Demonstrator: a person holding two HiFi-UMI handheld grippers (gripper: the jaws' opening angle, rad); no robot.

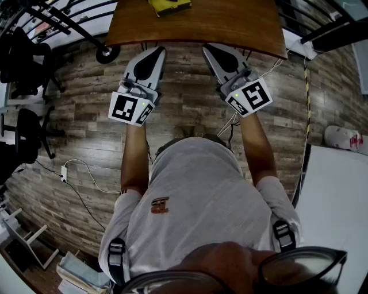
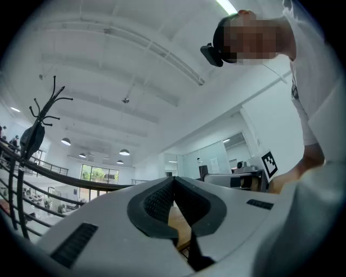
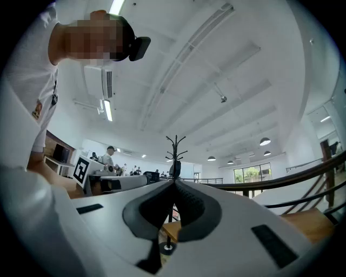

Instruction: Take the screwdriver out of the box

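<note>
No screwdriver shows in any view. A yellow object [image 1: 169, 6] lies at the far part of the brown wooden table [image 1: 230, 26]; what it is I cannot tell. My left gripper [image 1: 156, 50] hovers at the table's near edge, jaws shut together with nothing between them, as the left gripper view [image 2: 174, 178] also shows. My right gripper [image 1: 210, 47] hovers beside it at the same edge. Its jaws meet at the tip and hold nothing, as seen in the right gripper view [image 3: 174, 181]. Both point slightly upward, toward the ceiling and the far room.
A black office chair [image 1: 23, 63] stands at the left. A round black base [image 1: 107, 53] sits by the table's left corner. A white cable [image 1: 86, 172] runs over the wood floor. A white surface [image 1: 339, 212] lies at the right. A coat stand [image 3: 175, 146] rises ahead.
</note>
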